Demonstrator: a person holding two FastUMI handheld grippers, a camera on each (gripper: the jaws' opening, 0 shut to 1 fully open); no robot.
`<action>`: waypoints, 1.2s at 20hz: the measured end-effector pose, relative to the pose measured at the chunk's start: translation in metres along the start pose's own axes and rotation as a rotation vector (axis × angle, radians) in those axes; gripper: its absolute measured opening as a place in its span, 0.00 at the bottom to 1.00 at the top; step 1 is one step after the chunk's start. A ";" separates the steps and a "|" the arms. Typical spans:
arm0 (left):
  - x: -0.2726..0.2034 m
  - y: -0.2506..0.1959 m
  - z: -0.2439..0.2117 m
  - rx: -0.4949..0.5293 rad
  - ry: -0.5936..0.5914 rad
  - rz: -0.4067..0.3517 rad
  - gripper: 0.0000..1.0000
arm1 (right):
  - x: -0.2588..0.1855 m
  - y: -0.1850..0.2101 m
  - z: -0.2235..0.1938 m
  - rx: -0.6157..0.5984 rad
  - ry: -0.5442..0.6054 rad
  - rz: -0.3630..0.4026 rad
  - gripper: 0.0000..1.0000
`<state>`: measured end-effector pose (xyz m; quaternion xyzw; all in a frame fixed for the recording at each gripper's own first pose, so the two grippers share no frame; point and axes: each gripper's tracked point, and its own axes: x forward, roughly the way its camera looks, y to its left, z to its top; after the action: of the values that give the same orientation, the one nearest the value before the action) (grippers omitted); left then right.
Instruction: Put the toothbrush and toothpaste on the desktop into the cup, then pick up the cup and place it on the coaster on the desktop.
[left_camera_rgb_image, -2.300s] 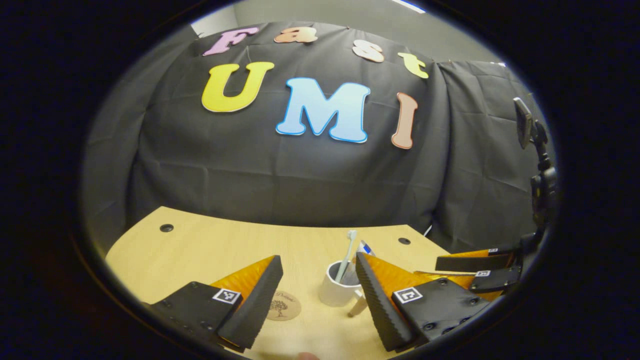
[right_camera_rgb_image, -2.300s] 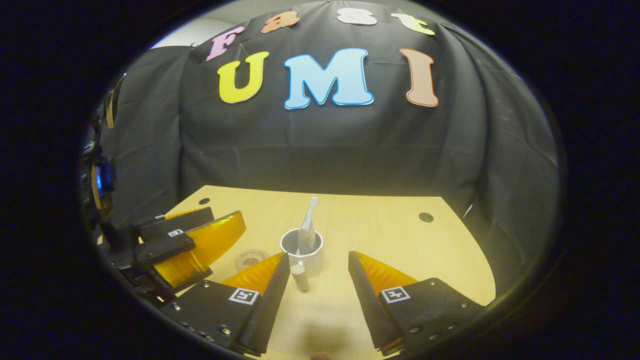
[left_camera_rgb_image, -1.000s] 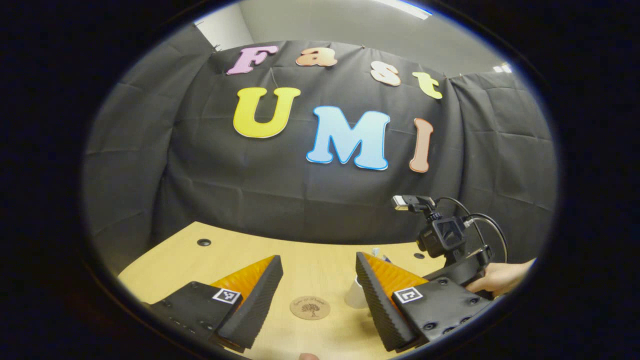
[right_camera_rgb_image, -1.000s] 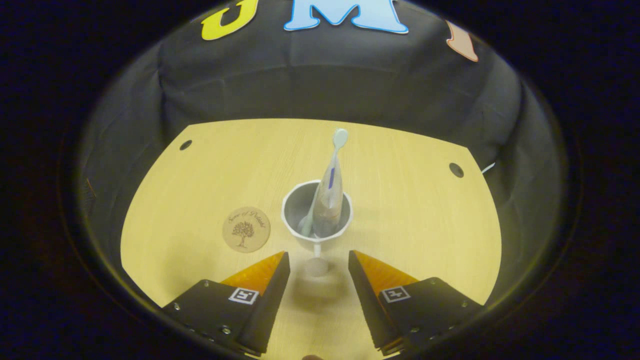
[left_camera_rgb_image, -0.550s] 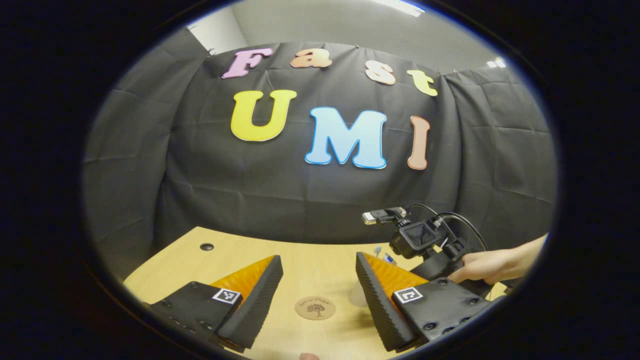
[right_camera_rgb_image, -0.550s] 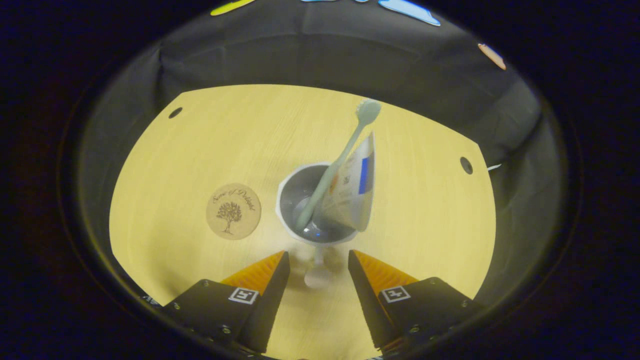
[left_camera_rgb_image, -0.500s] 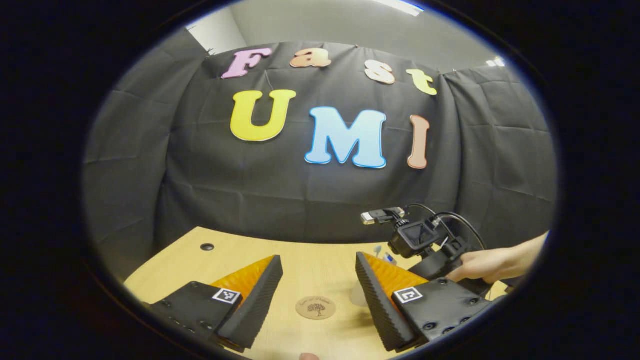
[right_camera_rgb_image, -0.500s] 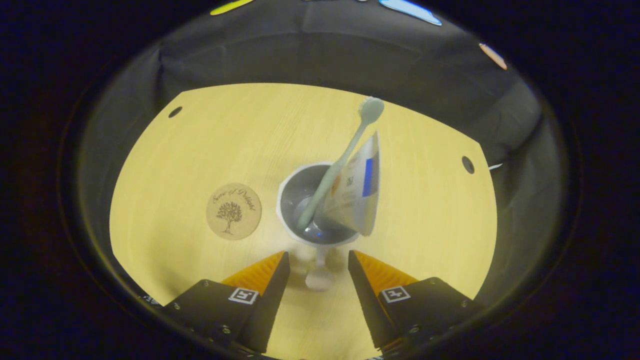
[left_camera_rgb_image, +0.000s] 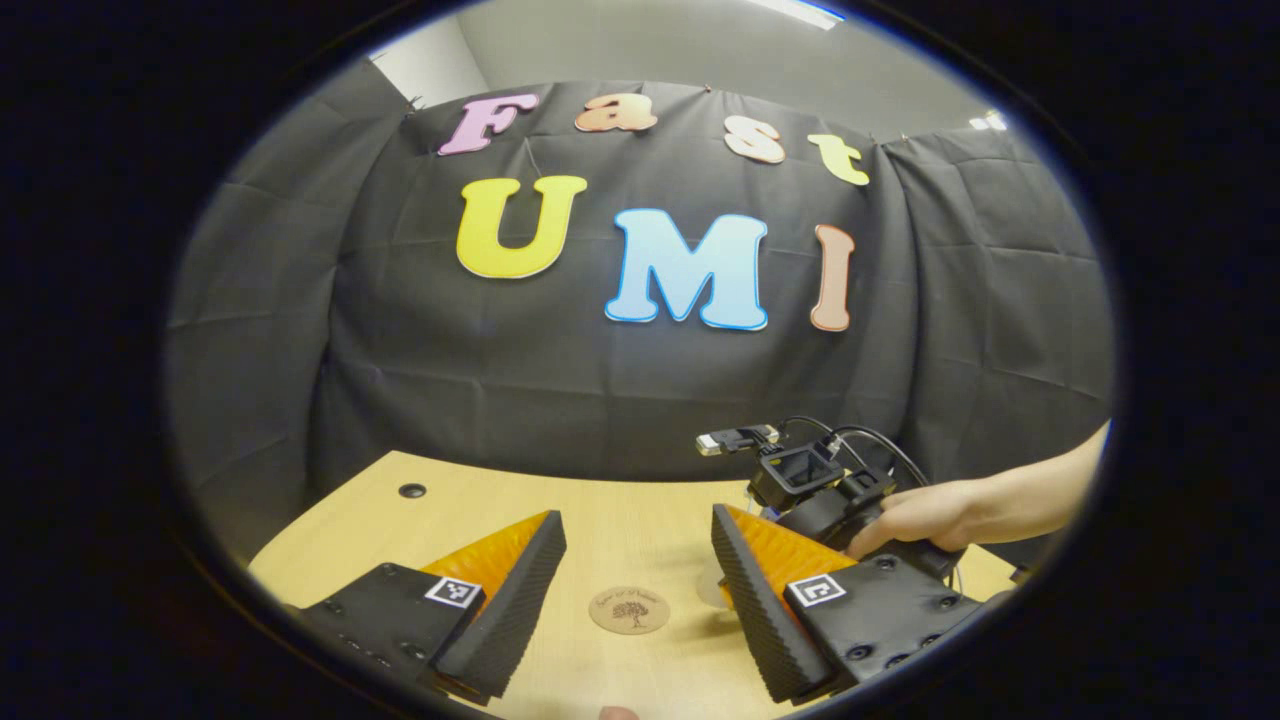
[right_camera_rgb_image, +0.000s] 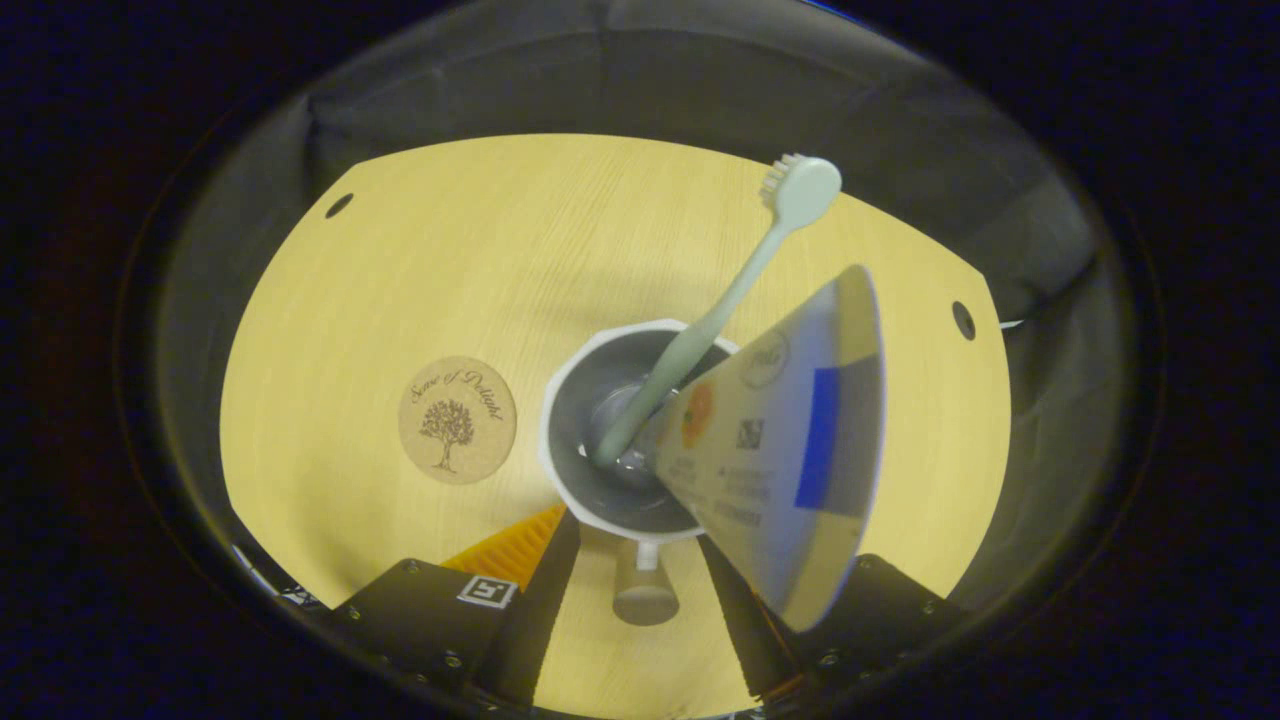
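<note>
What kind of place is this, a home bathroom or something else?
Probably a staged recording booth, not a bathroom: black cloth wall, a bare wooden desk, and a hand holding a camera-topped claw over a cup with toothbrush and toothpaste.

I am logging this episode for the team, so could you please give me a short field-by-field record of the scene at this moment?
cup: white, on the desk, handle toward the right gripper
toothbrush: standing in the cup, head up
toothpaste: in the cup, leaning
coaster: round, bare, beside the cup
right gripper: open, fingers either side of the cup handle
left gripper: open, holding nothing, above the desk
hand: holding the right gripper
</note>
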<state>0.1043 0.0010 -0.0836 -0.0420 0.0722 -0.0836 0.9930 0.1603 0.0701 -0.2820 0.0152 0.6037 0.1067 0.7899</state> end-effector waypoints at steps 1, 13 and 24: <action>0.000 0.001 -0.001 -0.002 0.003 0.003 0.95 | 0.003 -0.001 0.001 -0.006 0.007 -0.001 0.75; -0.005 0.011 -0.009 -0.015 0.021 0.025 0.95 | 0.016 -0.008 -0.005 -0.004 0.077 0.011 0.31; -0.009 0.011 -0.009 -0.007 0.021 0.025 0.95 | 0.015 -0.007 -0.006 -0.012 0.044 0.036 0.27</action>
<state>0.0959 0.0123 -0.0922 -0.0439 0.0837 -0.0714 0.9930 0.1597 0.0652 -0.2989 0.0190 0.6197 0.1249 0.7746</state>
